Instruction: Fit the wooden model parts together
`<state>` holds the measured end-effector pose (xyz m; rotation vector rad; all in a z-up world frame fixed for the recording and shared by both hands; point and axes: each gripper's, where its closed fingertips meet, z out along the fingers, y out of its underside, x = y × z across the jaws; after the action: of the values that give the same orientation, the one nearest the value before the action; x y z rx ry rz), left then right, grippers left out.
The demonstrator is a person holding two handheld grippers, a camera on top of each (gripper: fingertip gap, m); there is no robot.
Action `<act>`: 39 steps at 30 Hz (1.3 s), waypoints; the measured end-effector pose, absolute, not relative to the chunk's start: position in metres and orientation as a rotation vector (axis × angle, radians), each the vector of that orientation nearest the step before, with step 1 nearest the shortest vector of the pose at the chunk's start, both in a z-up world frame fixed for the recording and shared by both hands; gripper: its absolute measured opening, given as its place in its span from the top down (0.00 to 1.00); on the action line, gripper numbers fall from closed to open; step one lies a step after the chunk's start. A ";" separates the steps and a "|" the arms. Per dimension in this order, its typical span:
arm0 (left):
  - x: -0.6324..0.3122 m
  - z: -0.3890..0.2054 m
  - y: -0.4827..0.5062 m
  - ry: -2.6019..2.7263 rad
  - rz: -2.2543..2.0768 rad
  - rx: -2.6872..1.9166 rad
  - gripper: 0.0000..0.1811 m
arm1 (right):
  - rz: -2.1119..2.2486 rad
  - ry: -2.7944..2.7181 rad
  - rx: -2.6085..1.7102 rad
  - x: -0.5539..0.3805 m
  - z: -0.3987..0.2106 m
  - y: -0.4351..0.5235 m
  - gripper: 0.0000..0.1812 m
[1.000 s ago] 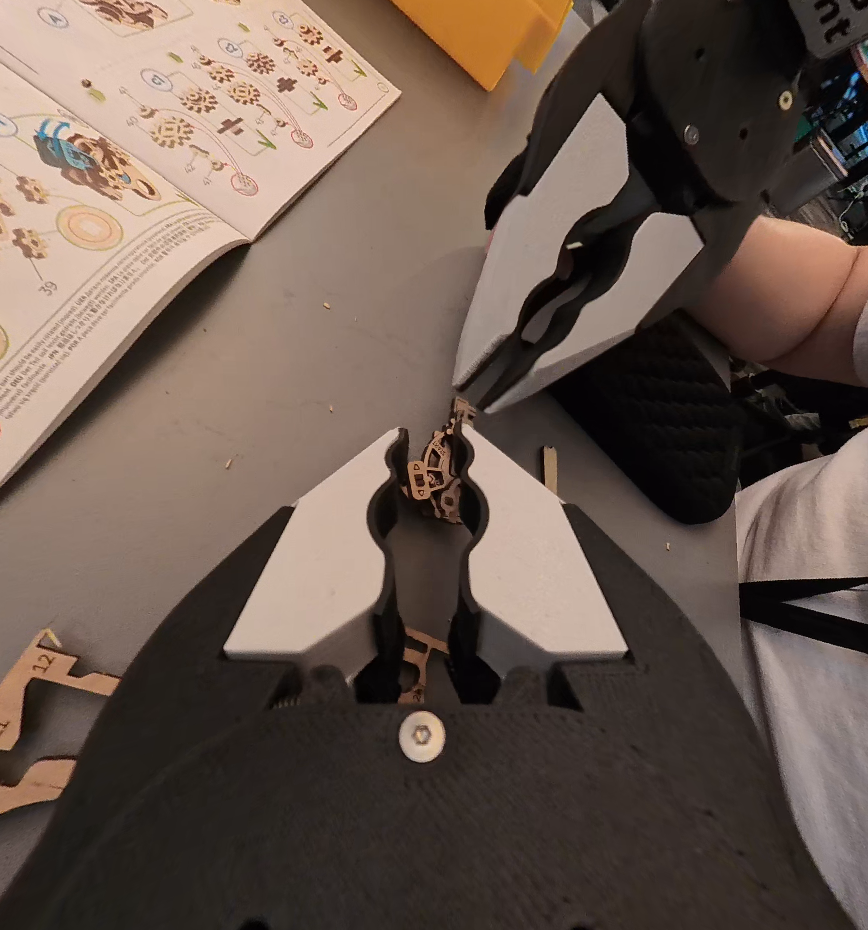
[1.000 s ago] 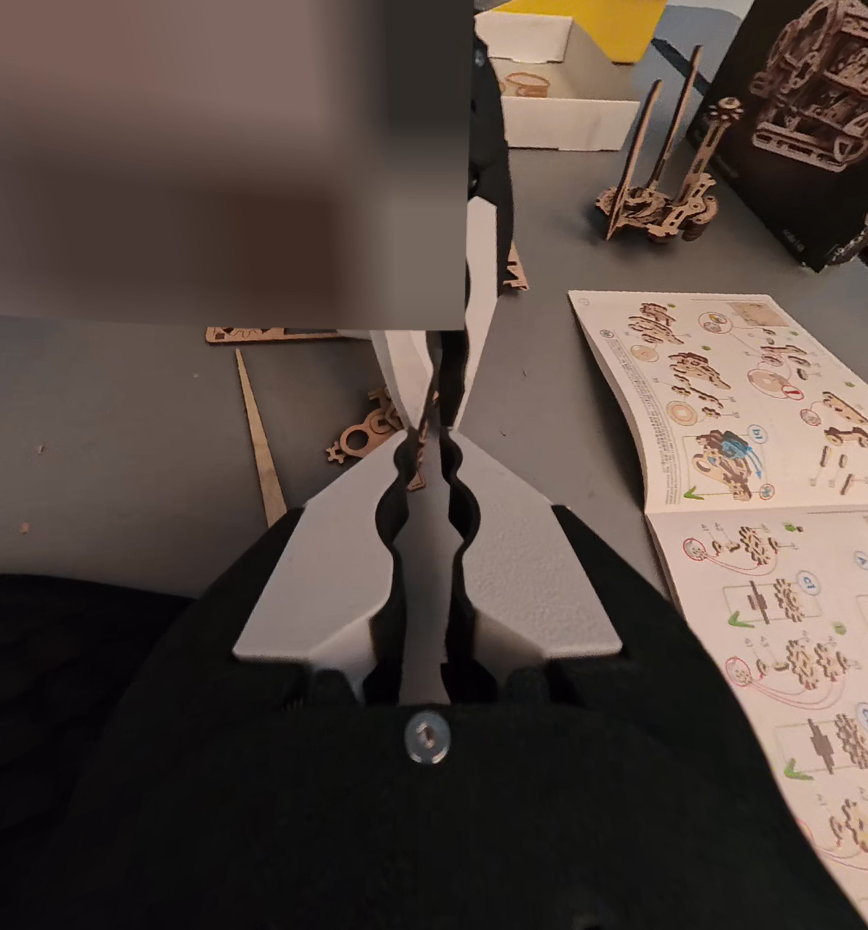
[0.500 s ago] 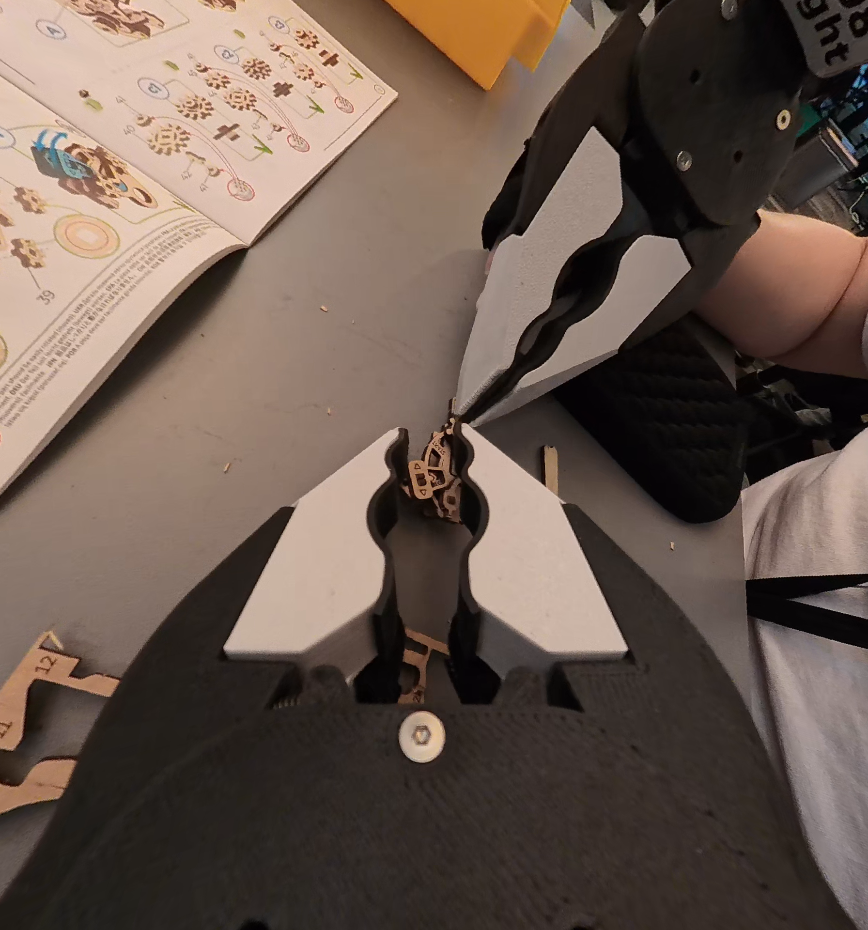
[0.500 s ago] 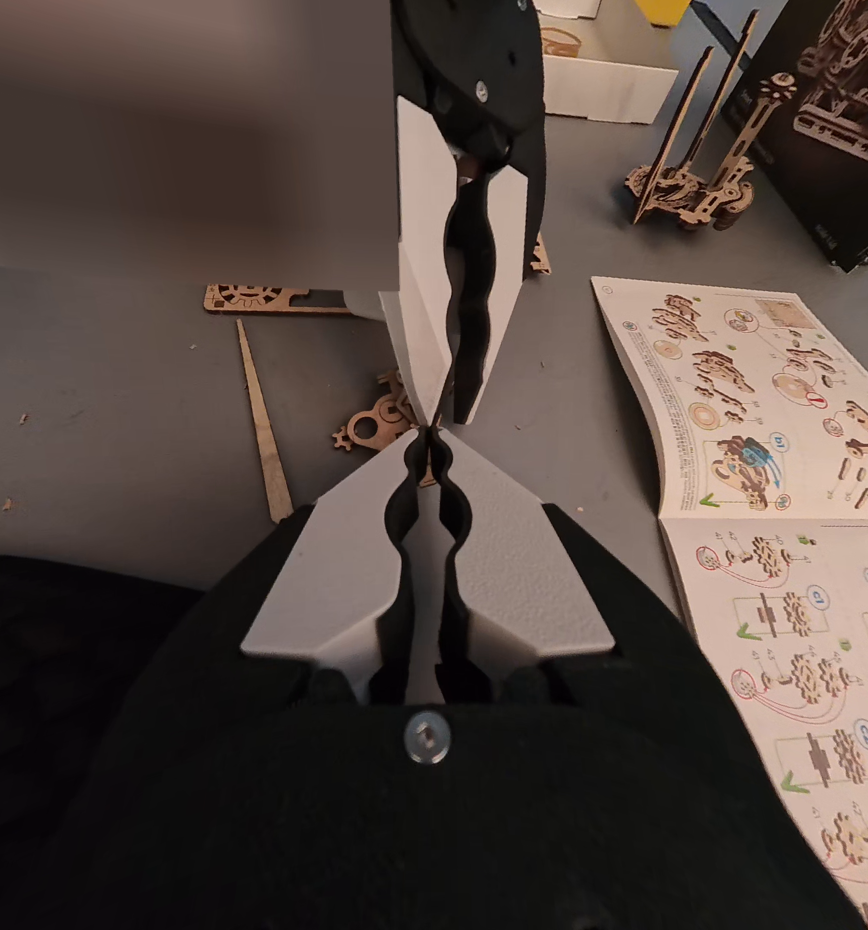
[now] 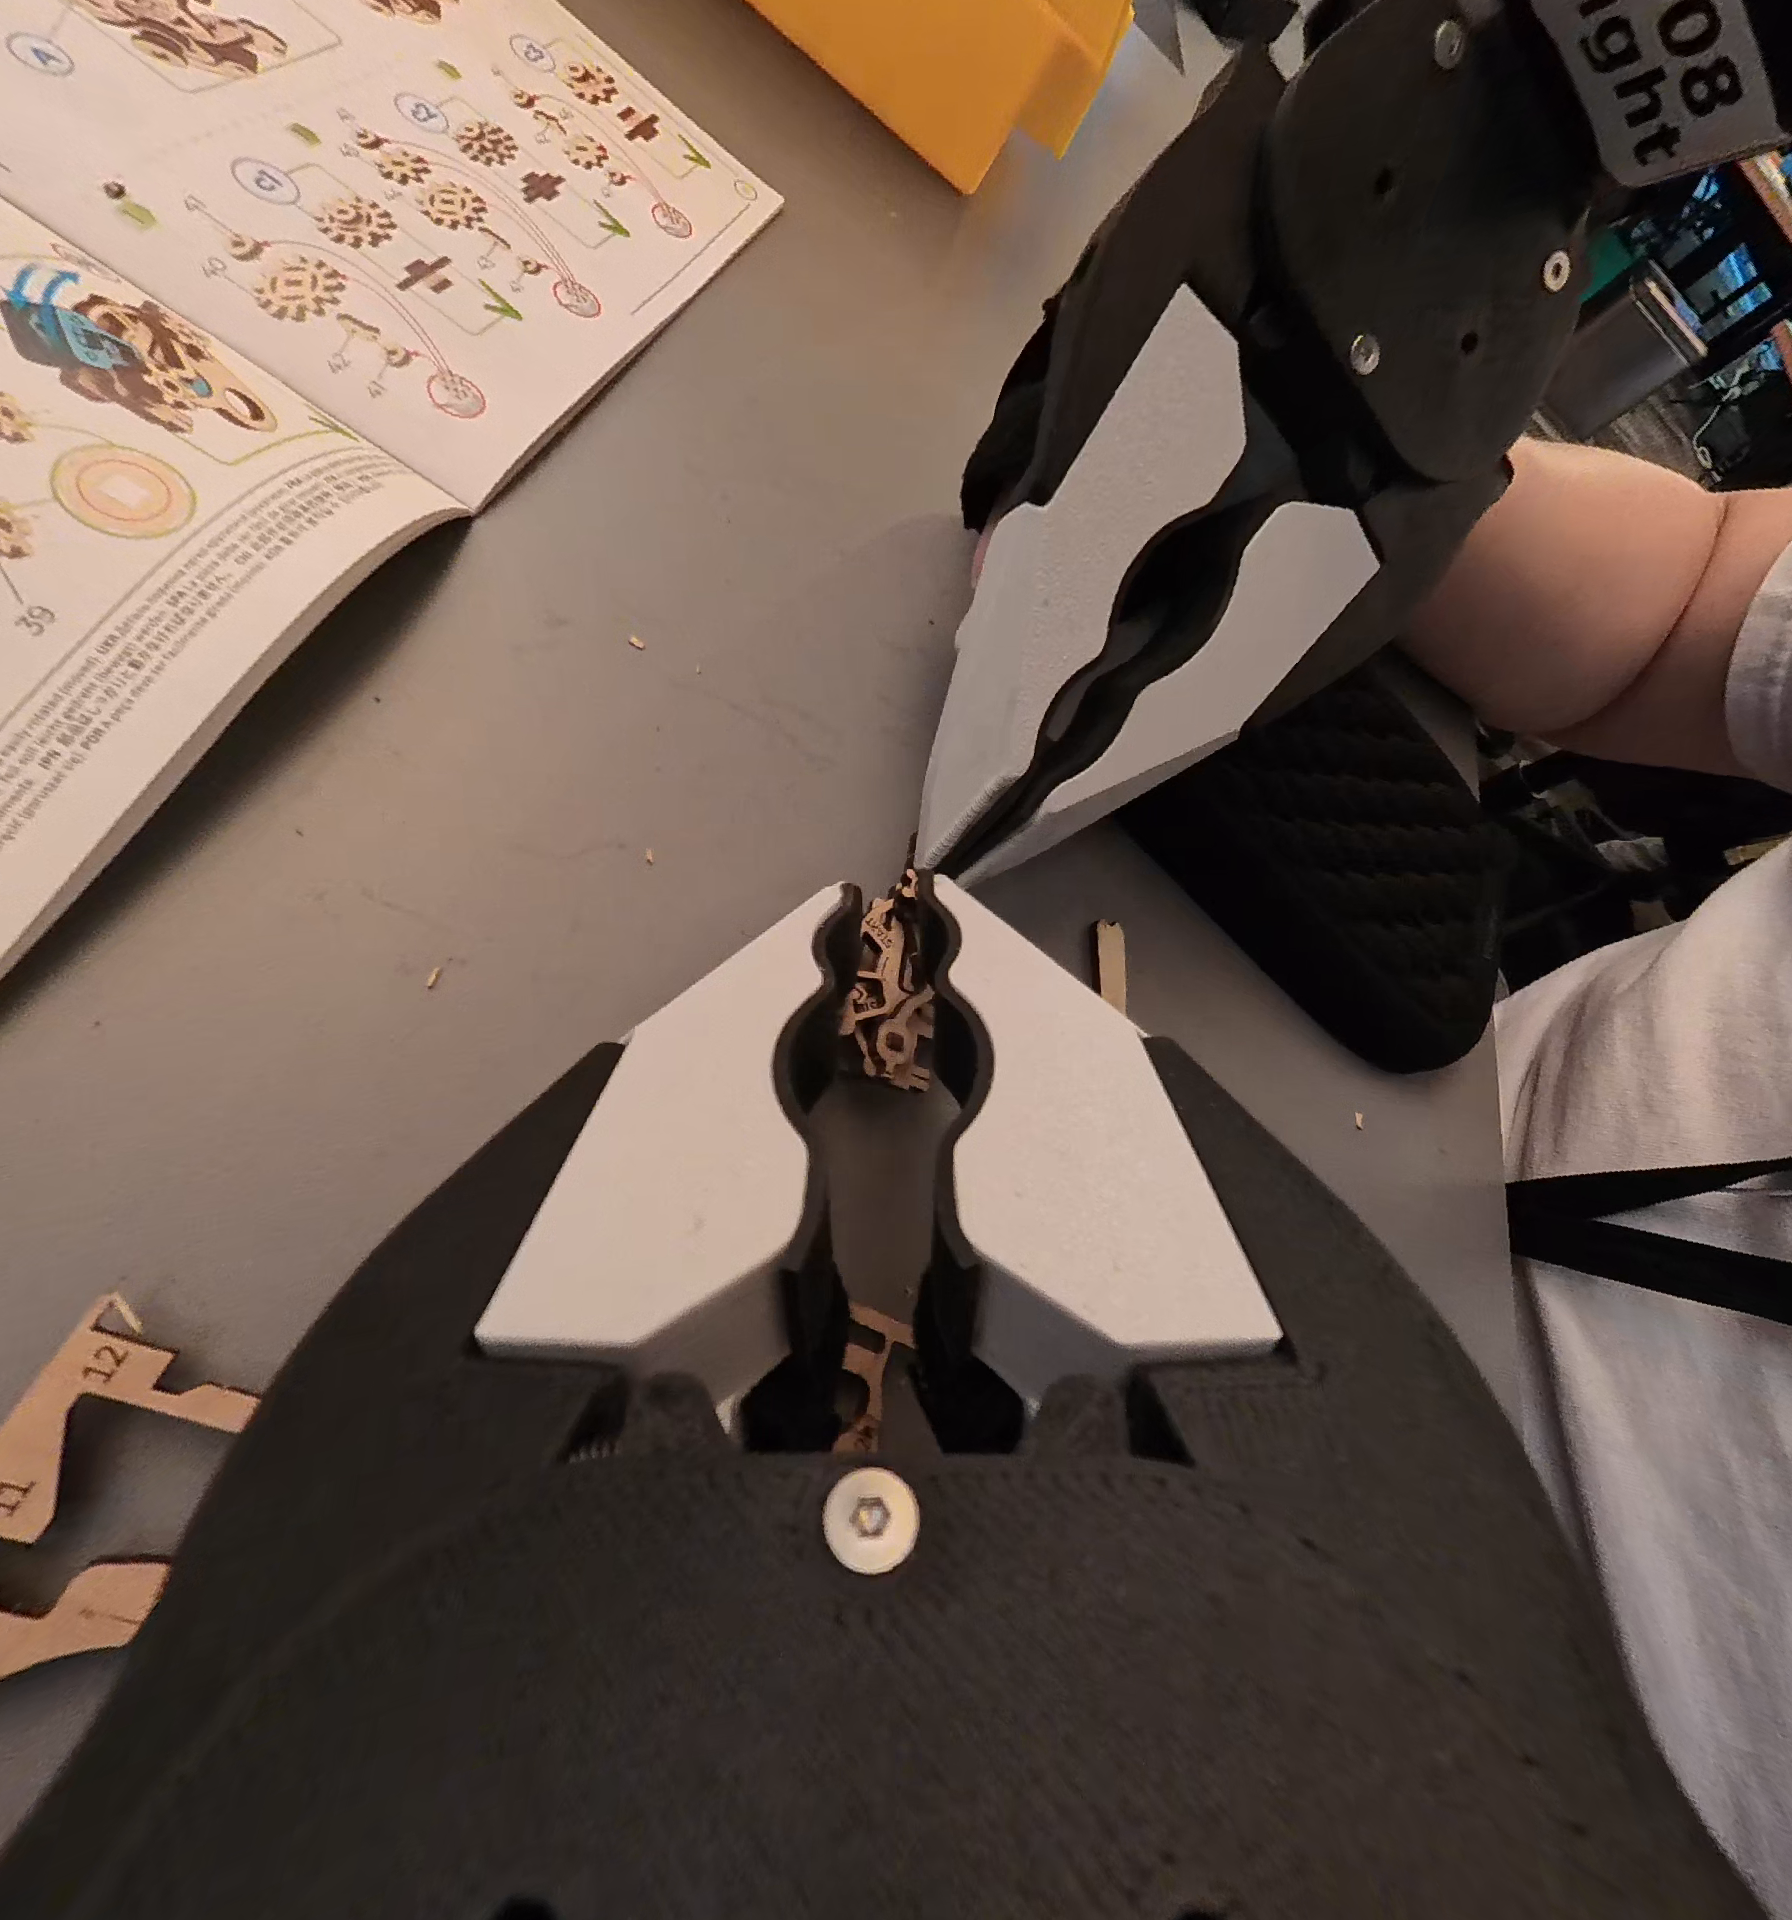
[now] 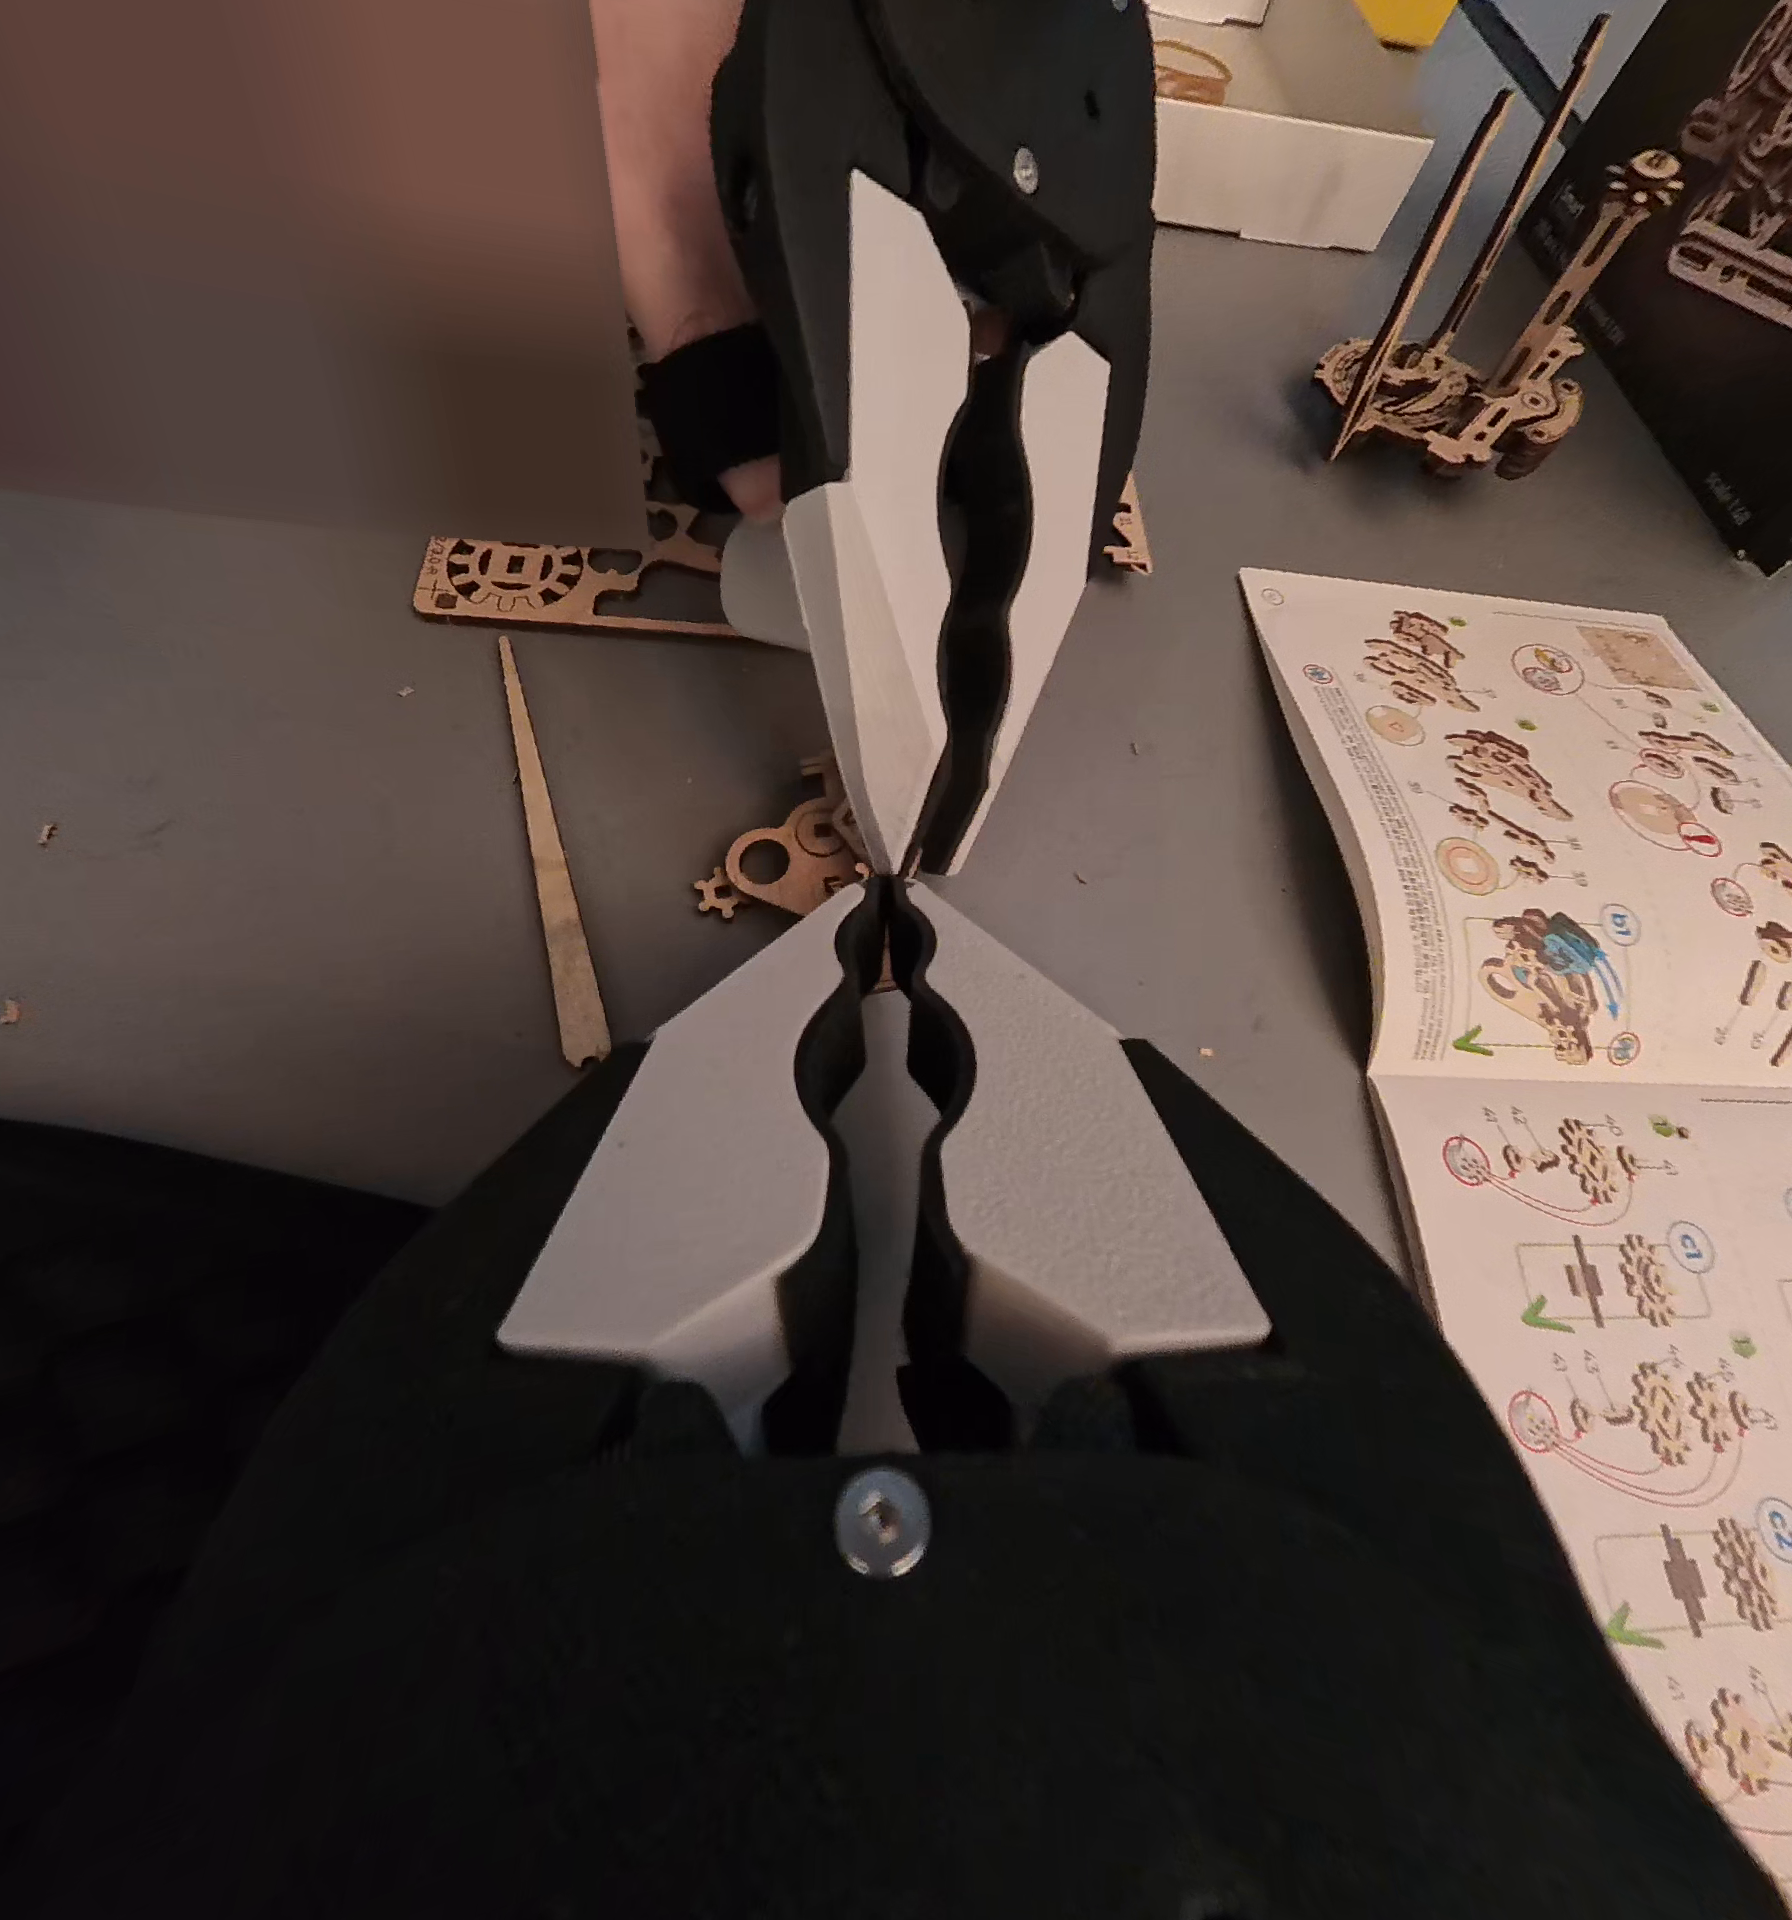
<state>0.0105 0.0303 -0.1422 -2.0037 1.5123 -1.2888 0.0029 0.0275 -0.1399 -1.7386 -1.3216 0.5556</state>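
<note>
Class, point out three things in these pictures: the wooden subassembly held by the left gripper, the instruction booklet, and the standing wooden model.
wooden subassembly [image 5: 887, 1003], left wrist view, its fretwork middle
instruction booklet [image 6: 1557, 831], right wrist view, upper page
standing wooden model [image 6: 1443, 400], right wrist view, its base

Gripper bodies are rough matt black plastic with visible print lines, the left gripper [image 5: 887, 902] and right gripper [image 6: 887, 896] alike, with fingers [image 5: 663, 1174] in grainy light grey. Wooden model part [image 5: 887, 1003] is pale laser-cut ply with dark edges. The tabletop [image 5: 518, 810] under it is smooth matt grey; the booklet [image 5: 248, 312] is plain paper.
</note>
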 end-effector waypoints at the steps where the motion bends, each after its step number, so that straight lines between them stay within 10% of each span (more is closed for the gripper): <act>1: 0.010 -0.142 0.030 1.510 -1.295 -2.007 0.95 | 0.558 -1.320 -1.740 0.003 -0.140 0.028 1.00; 39: 0.008 -0.143 0.027 1.510 -1.425 -2.054 0.96 | 0.519 -1.360 -1.605 0.005 -0.127 0.027 0.93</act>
<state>0.0083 0.0268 -0.1434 -2.0541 1.5098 -1.4250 0.0046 0.0273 -0.1275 -1.6051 -1.3601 0.5194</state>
